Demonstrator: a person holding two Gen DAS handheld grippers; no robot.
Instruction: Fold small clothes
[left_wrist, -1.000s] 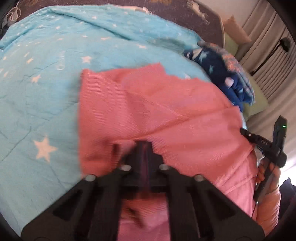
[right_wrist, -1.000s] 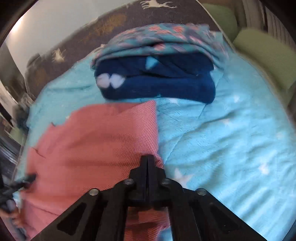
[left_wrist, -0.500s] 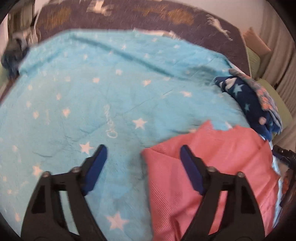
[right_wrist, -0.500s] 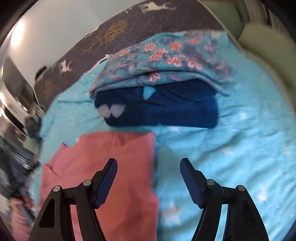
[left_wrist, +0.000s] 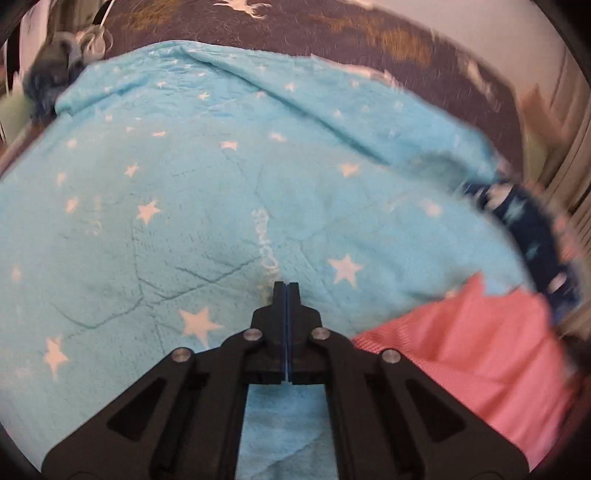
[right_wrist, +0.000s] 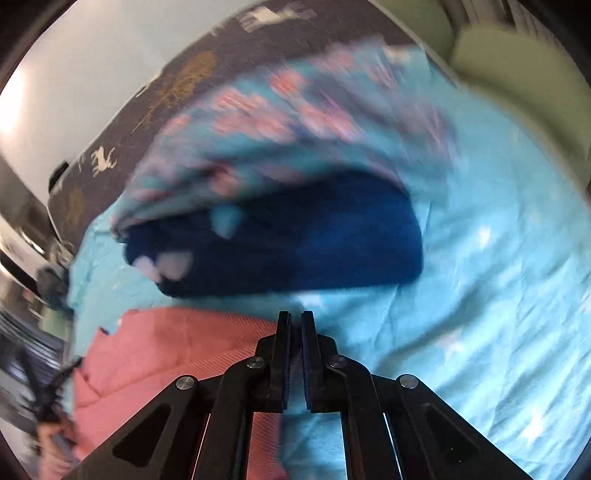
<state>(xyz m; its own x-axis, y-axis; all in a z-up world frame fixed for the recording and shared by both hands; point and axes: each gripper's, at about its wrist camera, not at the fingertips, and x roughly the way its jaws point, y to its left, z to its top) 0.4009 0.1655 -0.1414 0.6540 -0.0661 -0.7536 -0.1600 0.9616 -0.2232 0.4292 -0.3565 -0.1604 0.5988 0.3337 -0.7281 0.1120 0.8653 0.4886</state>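
both grippers empty, left gripper (left_wrist: 287, 286) jaws together and right gripper (right_wrist: 295, 317) jaws nearly together, over the blanket (left_wrist: 221, 206) with the pink garment (left_wrist: 472, 354) lying beside them; risk of pinching blanket along with cloth, or nudging the folded pile (right_wrist: 295, 243).

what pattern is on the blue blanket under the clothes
White stars scattered on the light blue blanket; clearest in the left wrist view.

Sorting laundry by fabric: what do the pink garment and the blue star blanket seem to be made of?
Pink garment: probably a woven or fine-knit cotton, matte, with fine ribbed lines showing. Blue star blanket: looks like soft quilted cotton or microfibre, matte, with stitched seams puckering its surface.
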